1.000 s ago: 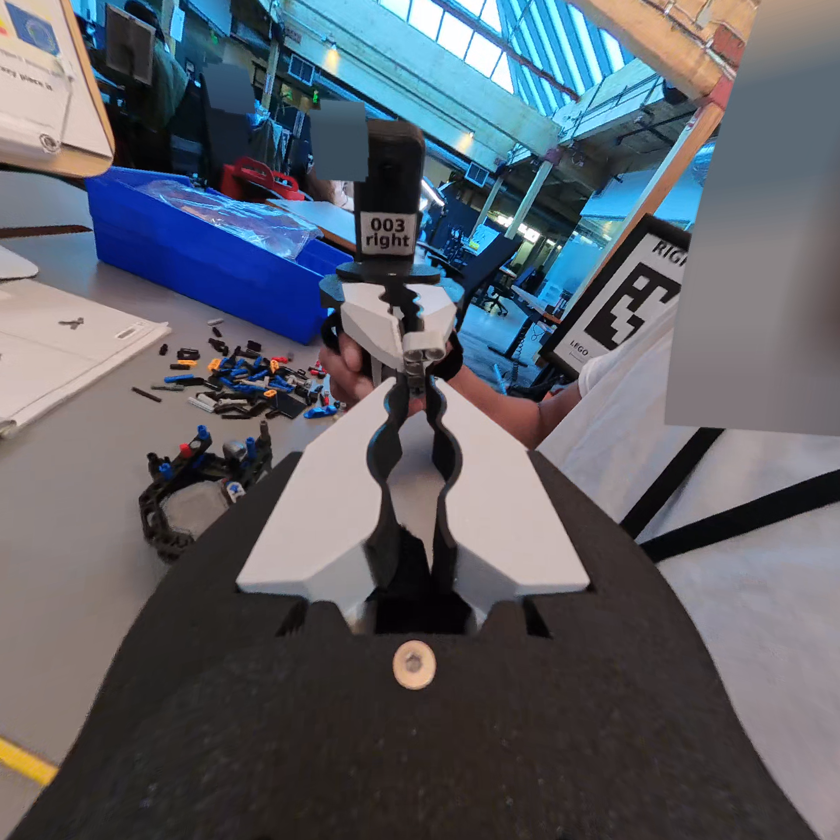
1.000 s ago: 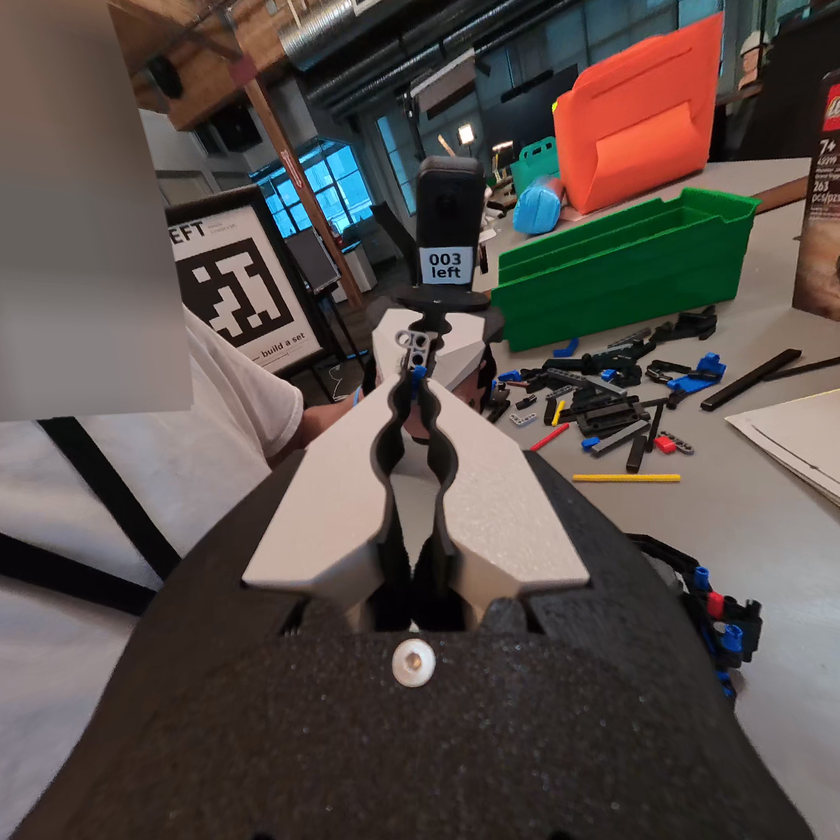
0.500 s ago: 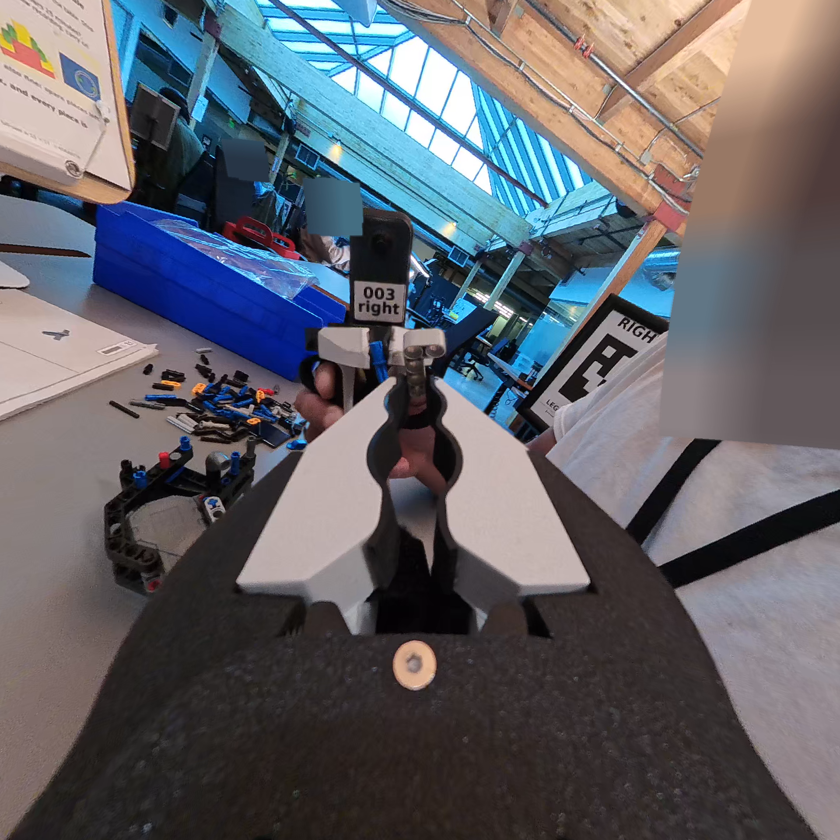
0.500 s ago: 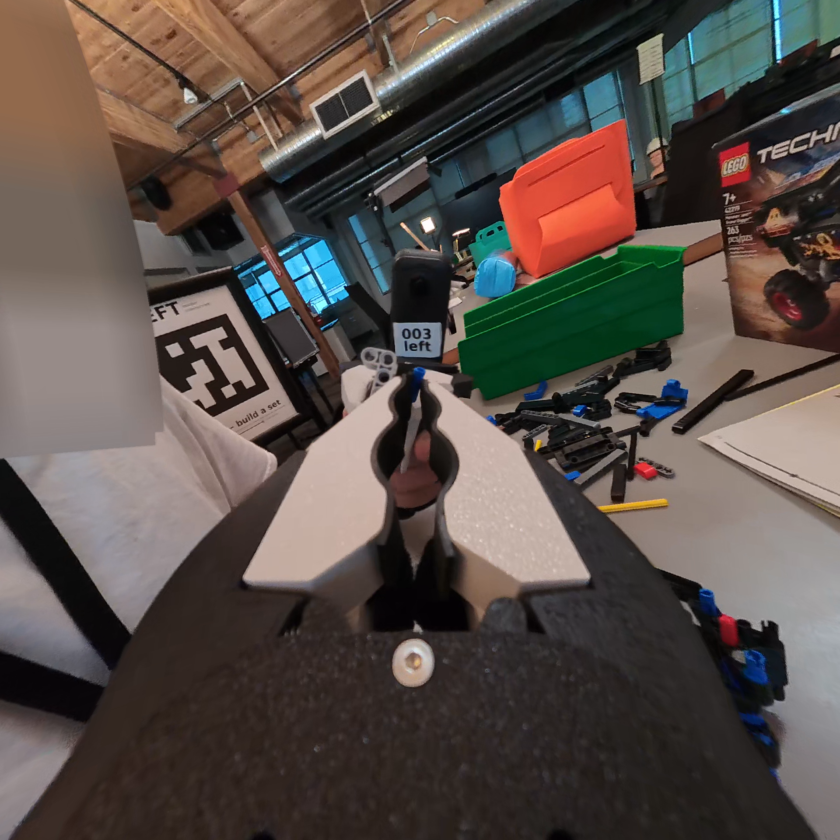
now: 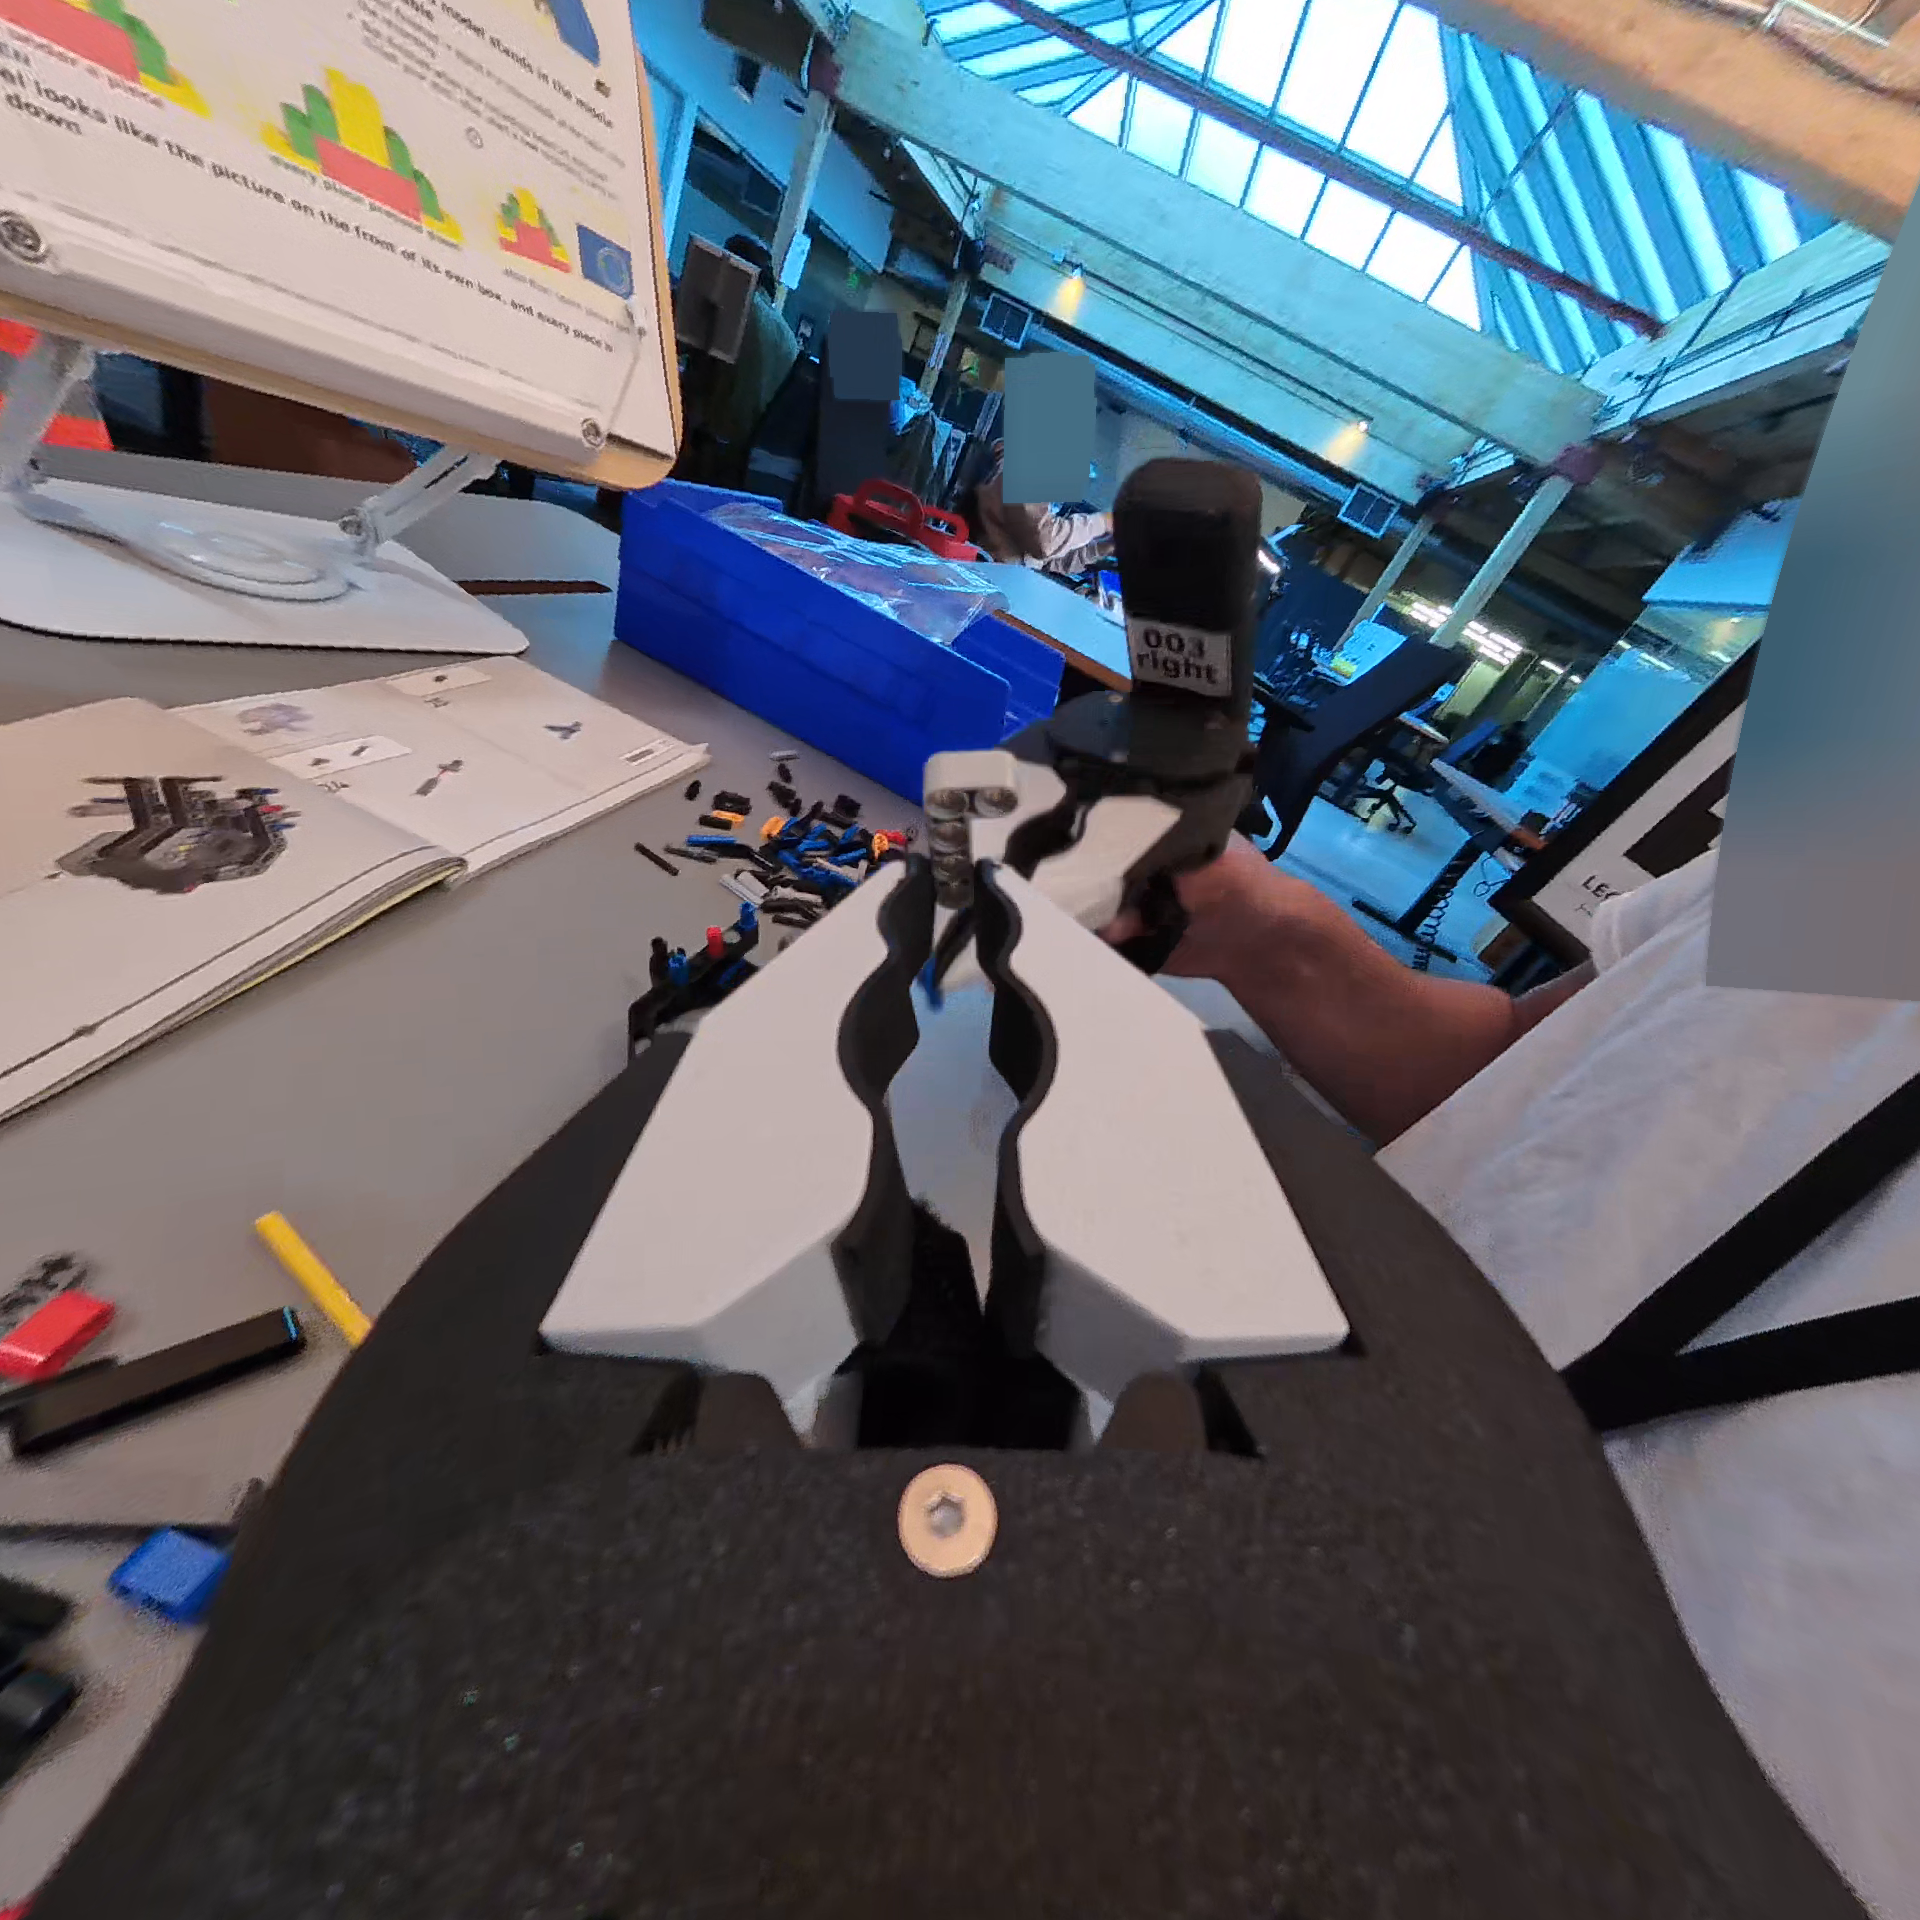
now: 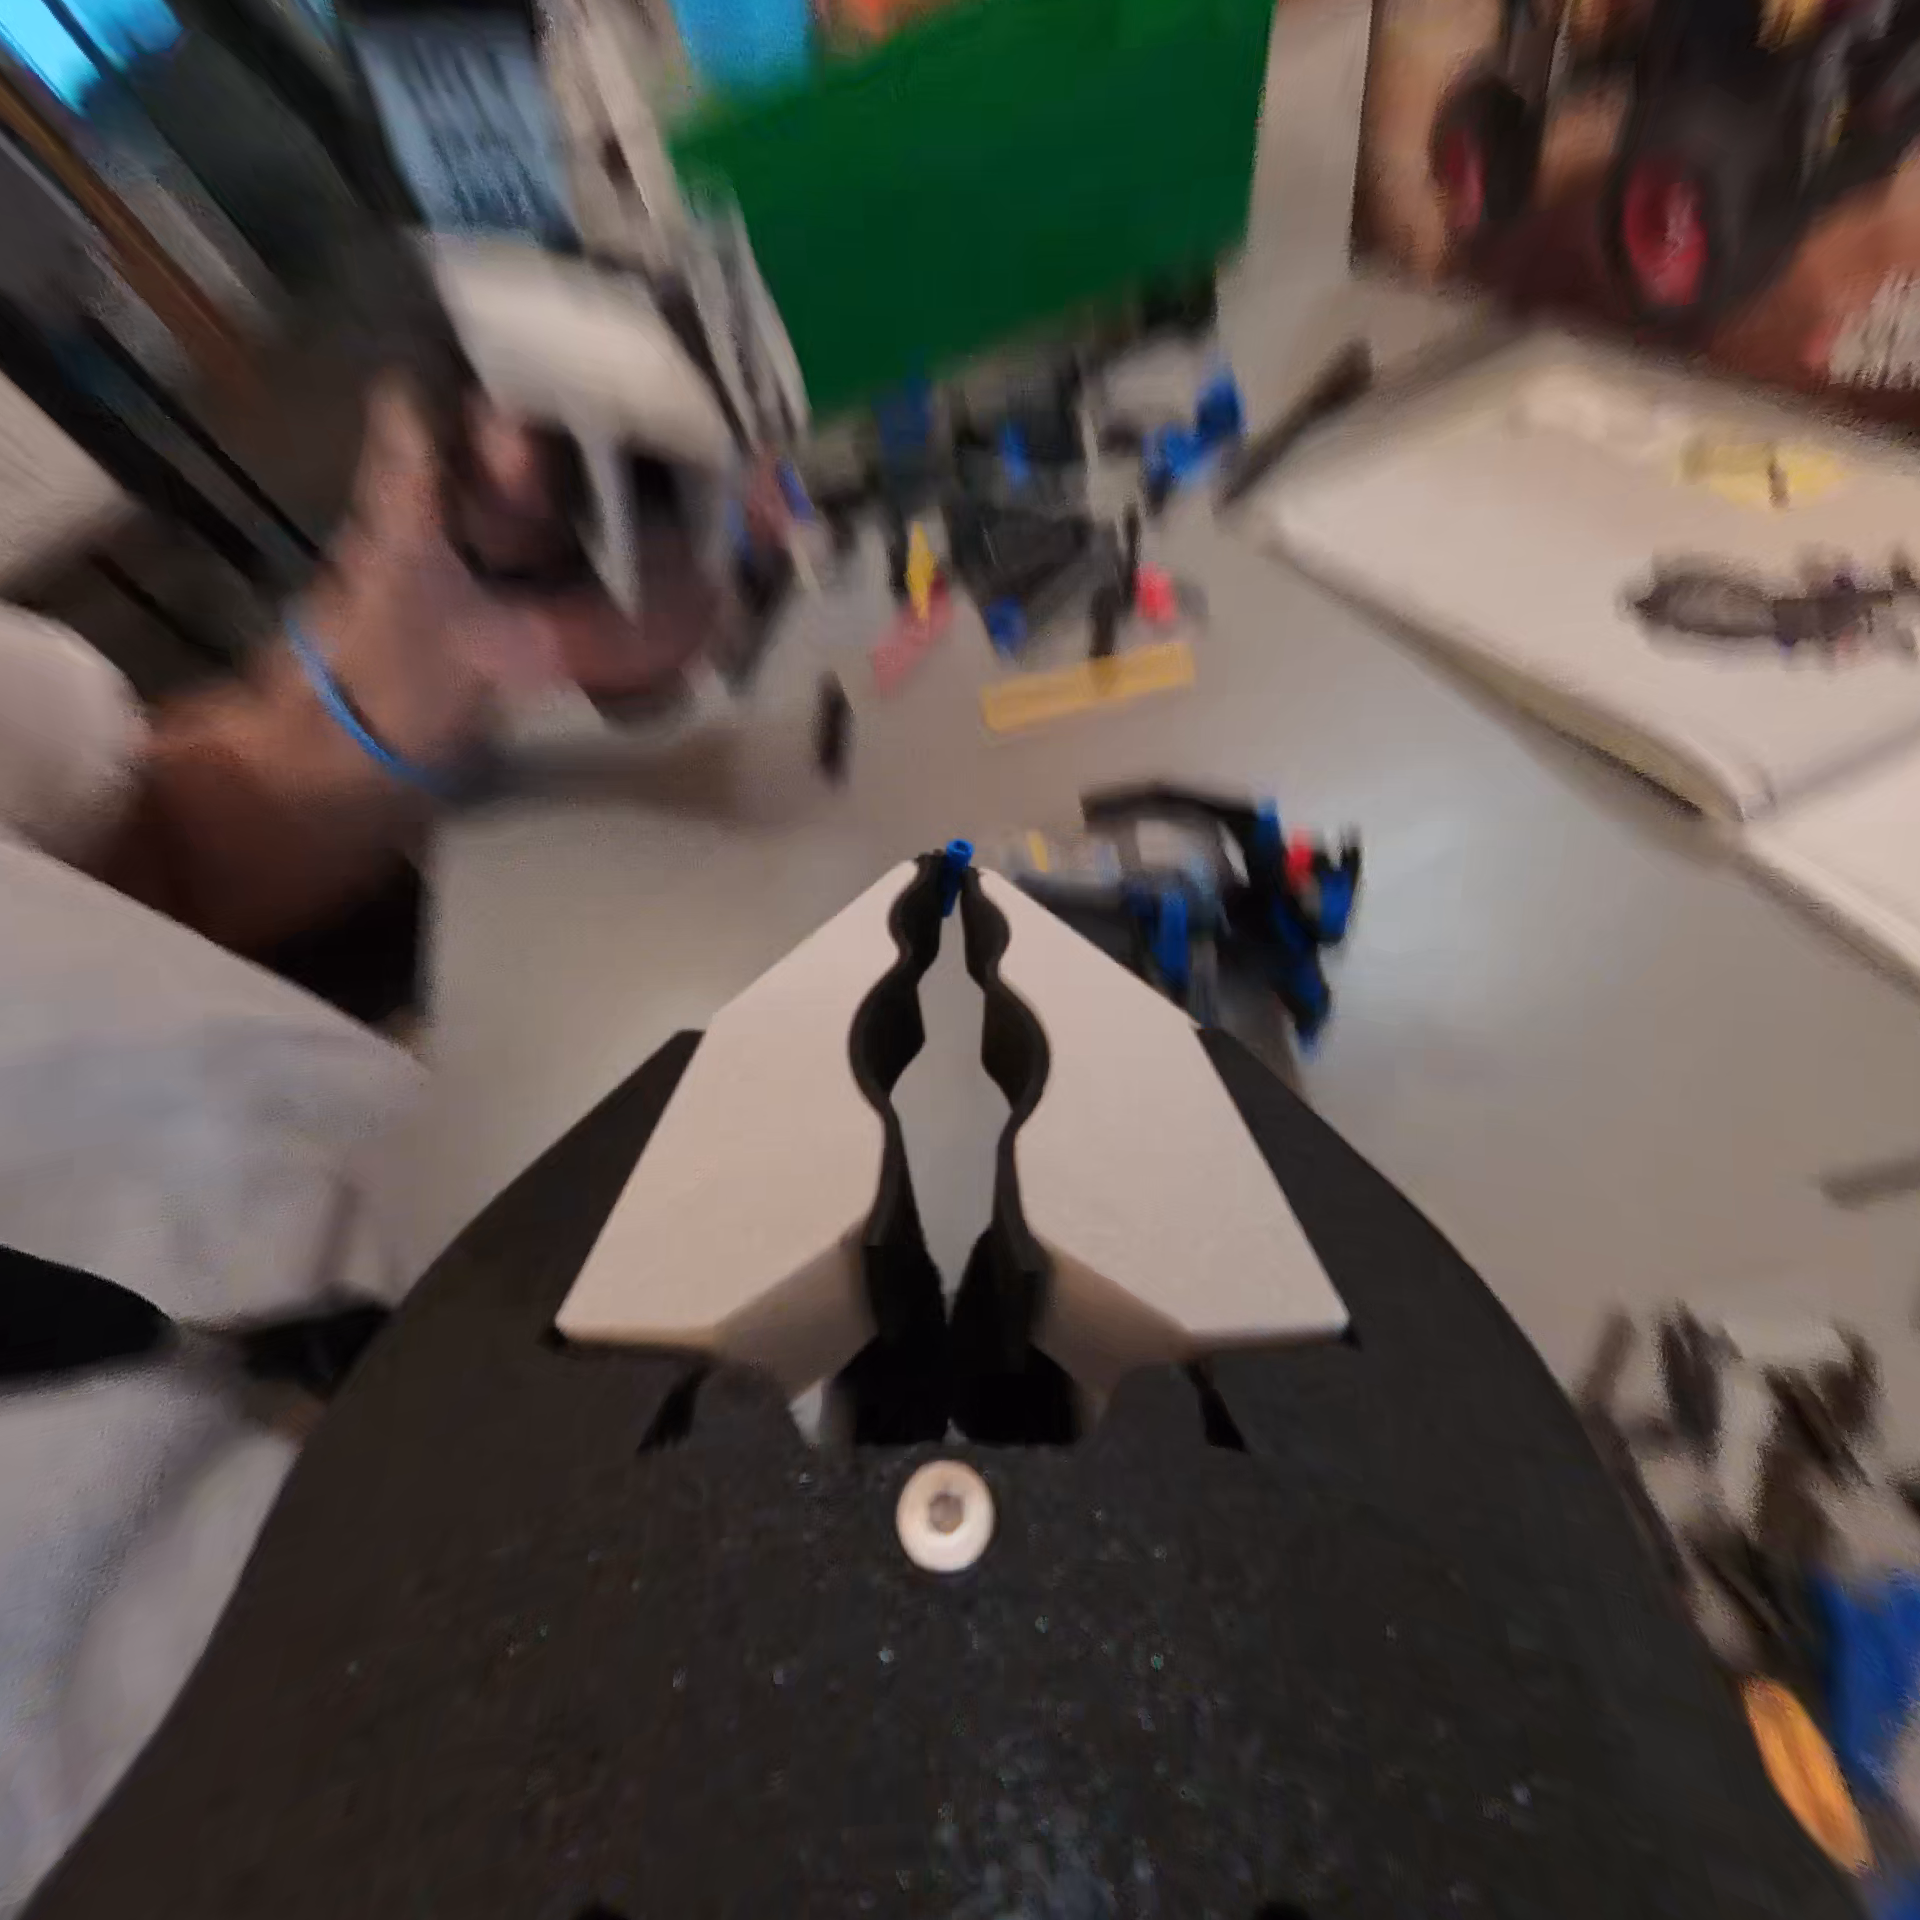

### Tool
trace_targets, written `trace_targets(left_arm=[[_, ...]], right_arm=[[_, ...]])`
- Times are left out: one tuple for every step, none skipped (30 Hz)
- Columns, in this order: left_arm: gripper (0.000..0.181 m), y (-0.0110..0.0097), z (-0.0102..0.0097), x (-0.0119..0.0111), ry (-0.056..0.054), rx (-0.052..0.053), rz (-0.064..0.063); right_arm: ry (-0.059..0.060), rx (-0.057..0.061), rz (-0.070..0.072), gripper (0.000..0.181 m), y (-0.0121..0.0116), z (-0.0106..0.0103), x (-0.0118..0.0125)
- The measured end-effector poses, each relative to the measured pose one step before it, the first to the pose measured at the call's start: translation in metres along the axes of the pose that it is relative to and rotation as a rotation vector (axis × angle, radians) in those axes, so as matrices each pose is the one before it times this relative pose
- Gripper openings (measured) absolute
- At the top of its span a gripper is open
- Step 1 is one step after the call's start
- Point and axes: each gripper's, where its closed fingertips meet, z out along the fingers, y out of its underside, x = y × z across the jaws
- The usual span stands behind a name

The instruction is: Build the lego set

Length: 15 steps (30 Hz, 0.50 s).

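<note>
Grey angled beam sits pinched at the tip of my left tool, lifted well above the bench. Long arm runs up out of the jaws, near vertical; short arm kicks left at the top, its two holes facing the camera. The left tool's jaws are narrow, clamped on the beam's lower end.

Blue pin is gripped at the very tip of my right tool, jaws nearly together around it. Pin's axis runs forward along the fingers, its free end poking out ahead. The right wrist view is heavily blurred, so I can't read finer detail. In the left view the right tool stands just behind the beam, apart from it as far as I can tell.

Handling, my judgement: both parts are light, hard plastic, stiff and a bit slick. The pin is tiny and could twist or pop free if pushed off-axis; best held by its rear half with the front free. The beam wants a hold low on the long arm, holes left open.

Outward: partly built black chassis with blue and red pins lies on the bench just beyond my left tool. Loose parts pile beyond that, open instruction booklet to the left, blue bin behind.
</note>
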Motion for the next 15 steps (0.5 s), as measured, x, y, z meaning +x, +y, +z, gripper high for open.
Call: trace_targets(left_arm=[[0.005,0.00158,-0.00165,0.00055,0.0056,0.0034,-0.0099],[0.005,0.00163,-0.00128,0.00030,0.0065,0.0047,-0.0145],[0.005,0.00112,-0.00059,-0.00074,0.0005,0.0031,-0.0172],[0.005,0.00043,0.00021,-0.00071,-0.0001,0.0009,-0.0125],[0.005,0.00065,0.00083,-0.00011,0.0022,-0.0052,-0.0065],[0.005,0.00051,0.00092,0.00087,0.0041,-0.0054,0.0003],[0.005,0.00011,0.00068,0.00124,0.0018,-0.0006,0.0075],[0.005,0.00029,0.00035,0.00096,-0.0016,0.0001,0.0100],[0.005,0.00082,0.00014,0.00034,-0.0023,-0.0027,0.0062],[0.005,0.00135,0.00018,-0.00022,-0.0014,-0.0057,0.0000],[0.005,0.00085,0.00016,-0.00031,-0.0010,-0.0043,-0.0035],[0.005,-0.00042,-0.00007,-0.00005,-0.0003,0.0033,-0.0020],[0.005,-0.00077,-0.00007,0.00071,0.0034,0.0039,-0.0001],[0.005,0.00026,0.00034,0.00100,0.0047,-0.0027,0.0009],[0.005,0.00093,0.00045,0.00031,0.0005,-0.0053,0.0018]], right_arm=[[0.0748,-0.1464,-0.0565,0.003,0.02660,-0.00031,0.00887],[0.0664,-0.0989,-0.0685,0.003,0.02013,0.00204,0.00659],[0.0281,-0.0734,-0.0609,0.003,0.01581,0.00369,0.00069],[0.0101,-0.0577,-0.0332,0.003,0.01207,0.00397,-0.00150],[0.0004,-0.0228,-0.0137,0.003,0.00529,0.00212,-0.00202],[-0.0167,0.0057,0.0027,0.003,-0.00037,-0.00106,-0.00338],[-0.0264,-0.0156,0.0122,0.003,0.00150,-0.00164,-0.00301],[-0.0207,-0.0246,0.0056,0.003,0.00274,-0.00153,-0.00183],[-0.0242,-0.0226,-0.0130,0.003,0.00320,-0.00166,-0.00314],[-0.0289,-0.0257,-0.0191,0.003,0.00373,-0.00191,-0.00426],[-0.0480,-0.0316,-0.0249,0.003,0.00407,-0.00221,-0.00763],[-0.0271,-0.0374,-0.0280,0.003,0.00436,-0.00229,-0.00450],[-0.0012,-0.0364,-0.0285,0.005,0.00385,-0.00208,-0.00007],[-0.0100,-0.0383,-0.0258,0.007,0.00368,-0.00129,-0.00098],[-0.0097,-0.0262,-0.0156,0.009,0.00118,-0.00116,-0.00035]])
